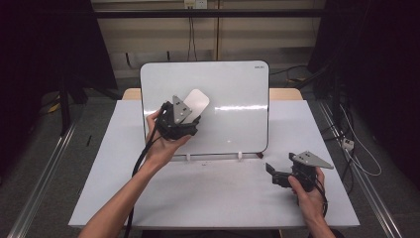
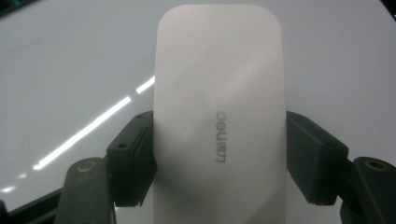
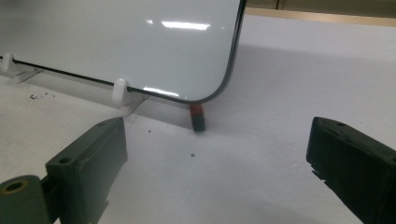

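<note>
One whiteboard [image 1: 237,94] stands propped on the desk [image 1: 218,198], leaning back on its clips, and everything else can be placed against it. Two clips show as white in the high view, at the board's bottom edge [image 1: 188,157]; the right gripper view shows one of them up close [image 3: 119,91], with one more small foot (dark, with a red top) [image 3: 197,116] under the board's rounded lower corner. The board's surface bears no writing that can be made out, only streaks of reflected light.

There is one whiteboard eraser [image 2: 219,116], white, rounded at its end, with the brand "deli" printed on its back. The left tongs [image 1: 190,111] are clamped on it, one black jaw pressed against each long side, and the eraser is held up in front of the board's left half, its pale end sticking out past the tongs toward the board's face. Whether it touches the board cannot be told.

The right tongs [image 1: 271,171] rest low over the desk, in front of the board's lower right corner and well apart from it. Their jaws stand wide apart with nothing between them but bare desk.

Two hands, two tongs, one cable trailing from each. The left hand [image 1: 161,141] is raised in front of the board; the right hand [image 1: 307,193] sits near the desk's front edge.
</note>
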`<state>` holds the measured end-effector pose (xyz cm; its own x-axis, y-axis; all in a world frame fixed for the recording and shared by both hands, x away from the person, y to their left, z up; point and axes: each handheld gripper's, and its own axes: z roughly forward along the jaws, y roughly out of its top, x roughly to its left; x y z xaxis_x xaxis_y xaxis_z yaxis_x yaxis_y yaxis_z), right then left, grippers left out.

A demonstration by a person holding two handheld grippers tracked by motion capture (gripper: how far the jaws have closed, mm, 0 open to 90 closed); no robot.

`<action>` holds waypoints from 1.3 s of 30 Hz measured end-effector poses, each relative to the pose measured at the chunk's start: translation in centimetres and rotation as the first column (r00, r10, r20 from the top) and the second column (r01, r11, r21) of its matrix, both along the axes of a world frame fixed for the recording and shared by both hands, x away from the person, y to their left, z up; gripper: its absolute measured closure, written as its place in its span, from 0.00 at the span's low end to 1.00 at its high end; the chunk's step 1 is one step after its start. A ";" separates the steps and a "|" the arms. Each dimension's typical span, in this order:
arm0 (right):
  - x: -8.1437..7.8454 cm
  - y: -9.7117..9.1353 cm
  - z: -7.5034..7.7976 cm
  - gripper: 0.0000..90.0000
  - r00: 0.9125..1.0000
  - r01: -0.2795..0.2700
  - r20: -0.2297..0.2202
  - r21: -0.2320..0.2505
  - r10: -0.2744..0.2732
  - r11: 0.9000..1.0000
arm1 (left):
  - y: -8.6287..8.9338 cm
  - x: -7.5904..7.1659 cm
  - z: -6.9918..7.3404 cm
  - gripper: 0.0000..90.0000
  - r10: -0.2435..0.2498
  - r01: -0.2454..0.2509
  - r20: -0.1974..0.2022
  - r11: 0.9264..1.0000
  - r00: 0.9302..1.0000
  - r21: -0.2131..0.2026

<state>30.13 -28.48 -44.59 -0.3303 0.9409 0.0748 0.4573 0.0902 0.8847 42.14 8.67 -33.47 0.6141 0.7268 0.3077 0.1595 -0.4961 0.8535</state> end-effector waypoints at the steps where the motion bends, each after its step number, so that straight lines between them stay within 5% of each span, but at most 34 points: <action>1: 0.0 0.0 0.0 0.06 1.000 -0.002 0.001 -0.001 0.002 1.000 | 0.4 0.0 -0.2 0.35 0.011 -0.011 0.000 1.000 1.000 -0.002; 14: 0.0 -0.3 -0.1 0.06 1.000 -0.010 0.009 0.002 0.010 1.000 | 4.8 -1.3 -1.2 0.35 0.111 -0.111 -0.025 0.994 0.994 -0.003; 23: 0.3 0.0 -0.2 0.06 1.000 -0.017 0.004 0.003 0.017 1.000 | 5.4 -1.8 -3.4 0.35 0.122 -0.119 -0.066 0.991 0.990 0.054; 26: 0.1 -0.1 -0.1 0.06 1.000 -0.019 0.010 0.000 0.019 1.000 | 5.3 -2.0 -4.1 0.35 0.120 -0.114 -0.056 0.989 0.991 0.096; 39: 0.3 0.0 0.0 0.06 1.000 -0.022 0.009 0.001 0.022 1.000 | 5.5 -1.6 -5.3 0.35 0.157 -0.150 -0.043 0.980 0.987 0.133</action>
